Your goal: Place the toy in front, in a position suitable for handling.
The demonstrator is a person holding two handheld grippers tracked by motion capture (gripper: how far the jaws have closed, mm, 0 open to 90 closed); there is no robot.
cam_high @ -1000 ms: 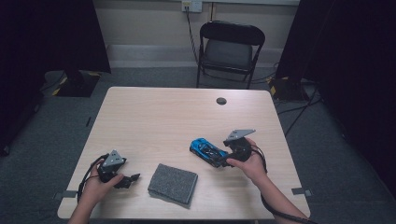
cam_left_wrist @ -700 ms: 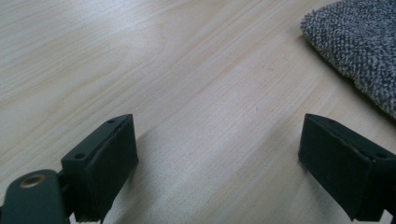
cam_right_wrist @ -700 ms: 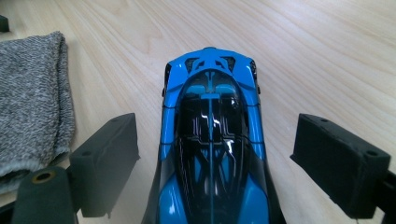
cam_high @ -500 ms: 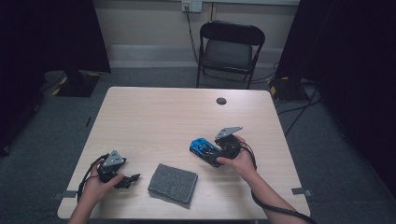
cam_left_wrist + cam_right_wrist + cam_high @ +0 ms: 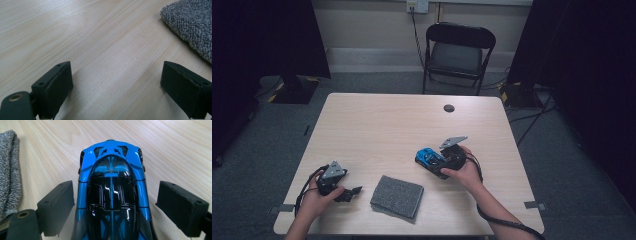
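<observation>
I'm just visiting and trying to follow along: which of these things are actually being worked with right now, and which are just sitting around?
In use:
- blue toy car, on the table between the open jaws of the right gripper
- grey cloth, close by the open left gripper

Just lying about:
- small dark disc near the table's far edge
- folding chair behind the table

In the right gripper view, the bottom edge is cutting off the near end of the blue toy car, and the left edge is cropping the grey cloth. The right gripper is partly covering the car from above.
</observation>
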